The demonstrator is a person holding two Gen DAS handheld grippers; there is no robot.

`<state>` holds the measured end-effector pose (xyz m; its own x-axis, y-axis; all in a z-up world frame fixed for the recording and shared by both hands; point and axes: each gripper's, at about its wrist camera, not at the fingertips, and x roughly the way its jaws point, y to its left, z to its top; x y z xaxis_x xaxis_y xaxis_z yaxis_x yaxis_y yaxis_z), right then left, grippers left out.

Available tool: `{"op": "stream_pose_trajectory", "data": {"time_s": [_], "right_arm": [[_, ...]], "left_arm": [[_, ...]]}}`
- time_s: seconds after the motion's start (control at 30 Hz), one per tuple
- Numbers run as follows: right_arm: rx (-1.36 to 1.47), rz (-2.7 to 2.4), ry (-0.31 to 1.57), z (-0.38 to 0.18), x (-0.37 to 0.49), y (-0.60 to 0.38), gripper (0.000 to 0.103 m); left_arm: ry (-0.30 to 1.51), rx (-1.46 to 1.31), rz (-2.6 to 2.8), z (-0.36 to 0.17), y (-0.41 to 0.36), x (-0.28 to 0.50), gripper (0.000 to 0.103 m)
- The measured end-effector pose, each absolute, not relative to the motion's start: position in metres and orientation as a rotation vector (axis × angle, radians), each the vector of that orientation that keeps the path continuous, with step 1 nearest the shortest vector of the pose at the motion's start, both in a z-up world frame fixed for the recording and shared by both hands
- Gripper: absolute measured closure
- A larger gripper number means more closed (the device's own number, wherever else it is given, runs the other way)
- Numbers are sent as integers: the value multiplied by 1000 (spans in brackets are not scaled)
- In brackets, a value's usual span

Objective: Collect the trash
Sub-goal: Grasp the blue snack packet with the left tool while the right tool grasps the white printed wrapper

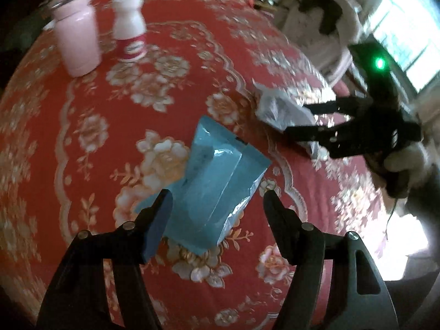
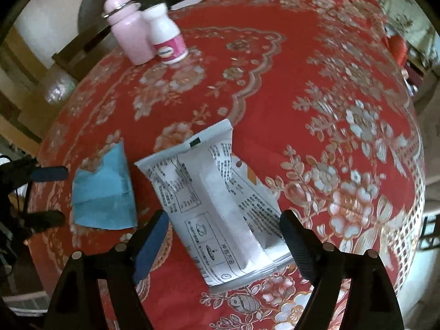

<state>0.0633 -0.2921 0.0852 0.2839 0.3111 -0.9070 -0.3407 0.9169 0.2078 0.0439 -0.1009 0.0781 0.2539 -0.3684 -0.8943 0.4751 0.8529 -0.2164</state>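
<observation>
A flat light-blue wrapper (image 1: 217, 178) lies on the red floral tablecloth (image 1: 110, 137). My left gripper (image 1: 217, 198) hovers over its near end, jaws open, with one finger on either side of it and no pad pressing. A white printed wrapper (image 2: 217, 209) lies to the right of the blue wrapper (image 2: 104, 192). My right gripper (image 2: 225, 220) stands open astride it, and the pads are apart from the packet. In the left wrist view the right gripper (image 1: 297, 119) points down at the white wrapper (image 1: 277, 107). At the left edge of the right wrist view, the left gripper (image 2: 59, 195) is beside the blue wrapper.
A pink bottle (image 2: 129, 35) and a white bottle with a pink label (image 2: 167, 38) stand upright together at the far left of the cloth (image 2: 302, 82). The round table drops off at right; a white chair (image 1: 324, 22) and a bright window lie beyond.
</observation>
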Motion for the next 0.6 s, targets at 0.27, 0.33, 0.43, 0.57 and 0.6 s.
{"op": "stream_pose_trajectory", "data": {"time_s": [0.27, 0.33, 0.43, 0.57, 0.6], "right_arm": [[62, 332, 1185, 93, 44, -306, 50], [72, 325, 1199, 94, 42, -305, 51], [83, 309, 1196, 95, 41, -305, 51], [107, 274, 1189, 88, 42, -303, 42], [102, 269, 1180, 88, 41, -302, 42]], "left_arm": [[1235, 294, -612, 58, -125, 55, 36], [1241, 310, -619, 55, -128, 55, 36], [1235, 338, -602, 55, -131, 56, 36], [1238, 318, -538, 54, -130, 54, 36], [1238, 306, -524, 55, -130, 53, 38]]}}
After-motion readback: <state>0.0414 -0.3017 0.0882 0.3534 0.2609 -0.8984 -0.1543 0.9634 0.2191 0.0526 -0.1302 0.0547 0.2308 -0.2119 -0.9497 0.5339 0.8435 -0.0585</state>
